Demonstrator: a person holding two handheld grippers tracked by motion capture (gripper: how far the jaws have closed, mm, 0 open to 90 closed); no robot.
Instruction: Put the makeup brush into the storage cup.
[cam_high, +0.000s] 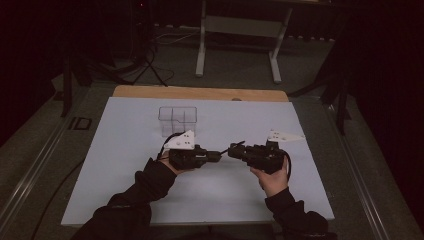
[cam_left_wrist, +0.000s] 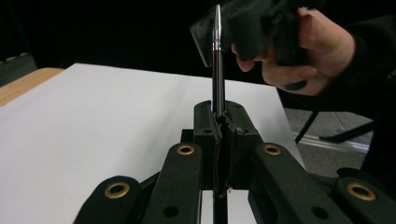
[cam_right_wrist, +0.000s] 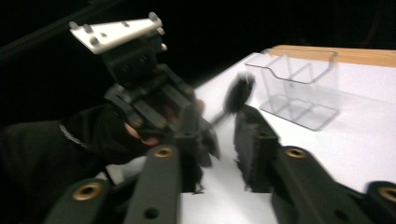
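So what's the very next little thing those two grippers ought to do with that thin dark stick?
Probably close the right gripper fully on the free end of the stick. The left gripper already clamps it, the two grippers meet tip to tip above the white table, and the right gripper's jaws show a gap, with the blurred stick end between them.

In the left gripper view, the lower part of the thin dark pen (cam_left_wrist: 218, 70) is hidden between the closed jaws of the left gripper (cam_left_wrist: 219, 114), and its upper end runs in front of the right gripper (cam_left_wrist: 243, 28), whose top the picture's edge cuts off. In the right gripper view, the dark tip (cam_right_wrist: 239, 93) ahead of the jaws is blurred. In the high view the pen (cam_high: 224, 153) is too small to make out.
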